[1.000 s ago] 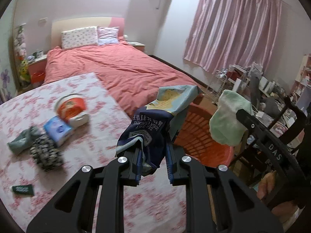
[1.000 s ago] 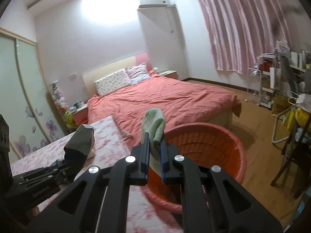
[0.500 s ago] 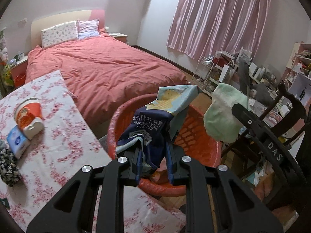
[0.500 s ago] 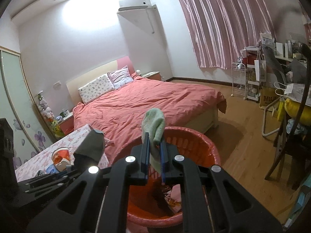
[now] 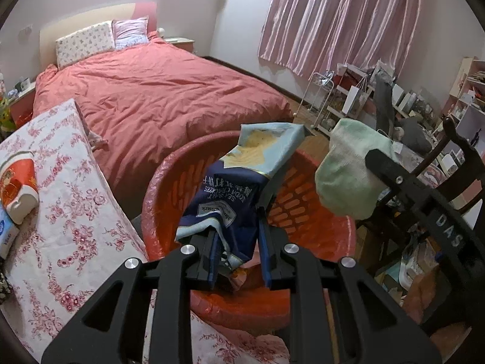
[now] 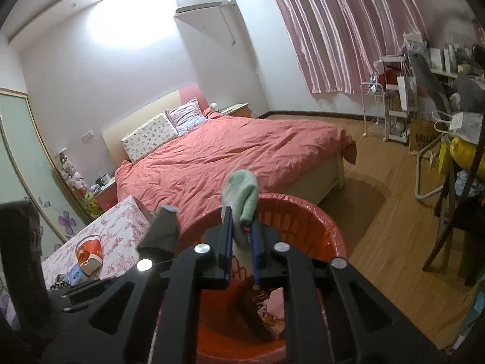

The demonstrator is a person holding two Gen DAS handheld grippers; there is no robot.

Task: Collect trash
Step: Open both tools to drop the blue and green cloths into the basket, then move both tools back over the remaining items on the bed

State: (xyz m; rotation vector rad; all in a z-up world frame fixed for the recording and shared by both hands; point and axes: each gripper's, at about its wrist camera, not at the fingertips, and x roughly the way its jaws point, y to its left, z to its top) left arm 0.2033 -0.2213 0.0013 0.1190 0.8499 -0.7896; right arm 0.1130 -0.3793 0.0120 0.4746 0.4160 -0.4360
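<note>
My left gripper (image 5: 238, 250) is shut on a dark blue and light blue cracker wrapper (image 5: 239, 188) and holds it over the red plastic basket (image 5: 160, 182). My right gripper (image 6: 241, 247) is shut on a pale green cloth (image 6: 241, 192), also over the basket (image 6: 321, 227). The cloth and the right gripper also show at the right of the left wrist view (image 5: 348, 176). Some trash (image 6: 274, 301) lies in the basket's bottom.
A table with a floral cloth (image 5: 69, 212) stands left of the basket, with a red and white cup (image 5: 16, 182) and a blue tissue pack (image 5: 6, 236) on it. A bed with a red duvet (image 5: 151, 91) lies behind. Shelves and a chair (image 6: 454, 212) stand at the right.
Both grippers have moved right from the table to over the basket, still holding the wrapper and the cloth. The basket's inside has come into view.
</note>
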